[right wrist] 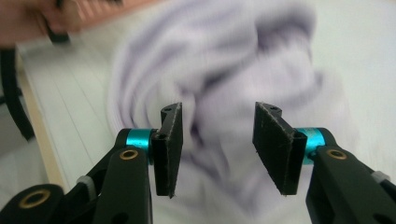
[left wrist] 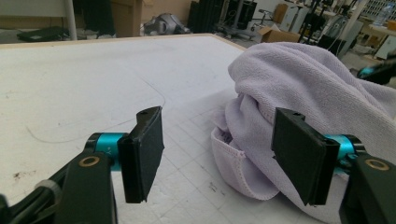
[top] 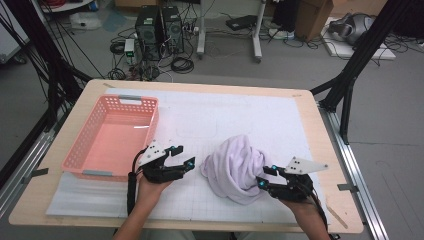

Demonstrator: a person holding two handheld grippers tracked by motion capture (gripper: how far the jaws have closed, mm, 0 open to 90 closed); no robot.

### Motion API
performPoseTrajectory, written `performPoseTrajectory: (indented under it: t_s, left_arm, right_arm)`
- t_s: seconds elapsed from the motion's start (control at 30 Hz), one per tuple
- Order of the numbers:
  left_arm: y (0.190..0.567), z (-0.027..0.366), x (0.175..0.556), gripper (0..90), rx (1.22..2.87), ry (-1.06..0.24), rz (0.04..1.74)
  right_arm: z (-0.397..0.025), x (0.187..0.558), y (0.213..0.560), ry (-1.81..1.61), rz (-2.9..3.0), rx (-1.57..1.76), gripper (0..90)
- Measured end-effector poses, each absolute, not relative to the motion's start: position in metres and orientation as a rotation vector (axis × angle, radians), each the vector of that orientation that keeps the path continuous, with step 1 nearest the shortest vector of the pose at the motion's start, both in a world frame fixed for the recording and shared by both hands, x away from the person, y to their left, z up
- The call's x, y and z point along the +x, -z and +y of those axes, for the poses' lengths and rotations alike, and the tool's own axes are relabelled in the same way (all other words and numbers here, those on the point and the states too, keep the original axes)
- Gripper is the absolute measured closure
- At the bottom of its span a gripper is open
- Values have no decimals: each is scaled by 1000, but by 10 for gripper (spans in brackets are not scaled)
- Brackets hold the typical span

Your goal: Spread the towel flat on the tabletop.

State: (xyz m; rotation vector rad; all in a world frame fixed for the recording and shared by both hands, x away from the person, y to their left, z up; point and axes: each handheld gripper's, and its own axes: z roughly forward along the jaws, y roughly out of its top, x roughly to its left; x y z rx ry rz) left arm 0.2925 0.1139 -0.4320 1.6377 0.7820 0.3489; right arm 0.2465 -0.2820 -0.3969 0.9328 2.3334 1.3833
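Towel (top: 235, 167): lilac, bunched in a heap on the white mat, near the front edge, right of centre.
Basket (top: 80, 150): pink plastic, lattice walls, at the mat's left side; nothing lies inside.
Left gripper (top: 182, 156): jaws spread wide, grasping nothing; just beside the towel's left edge, between it and the basket.
Right gripper (top: 266, 176): jaws parted, empty; fingertips at the towel's right flank. Its own view is blurred, so contact cannot be told.
Surface: white gridded mat (top: 240, 115) over a pale wooden table (top: 330, 165).
Room: grey floor, two dark computer towers (top: 160, 30), loose cables, cardboard boxes (top: 312, 15) beyond the table.
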Motion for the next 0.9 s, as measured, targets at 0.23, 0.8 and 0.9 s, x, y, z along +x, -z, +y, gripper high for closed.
performPoseTrajectory:
  t_s: [0.23, 0.8, 0.9]
  left_arm:
    - [433, 113, 292, 380, 1647, -343, 776]
    - [436, 114, 292, 397, 1662, -332, 779]
    - [436, 114, 292, 405, 1662, -331, 778]
  right_arm:
    - [-219, 270, 372, -1420, 2411, 756, 477]
    - [-222, 302, 374, -1251, 2431, 862, 832]
    - [-245, 302, 369, -1264, 2373, 924, 828]
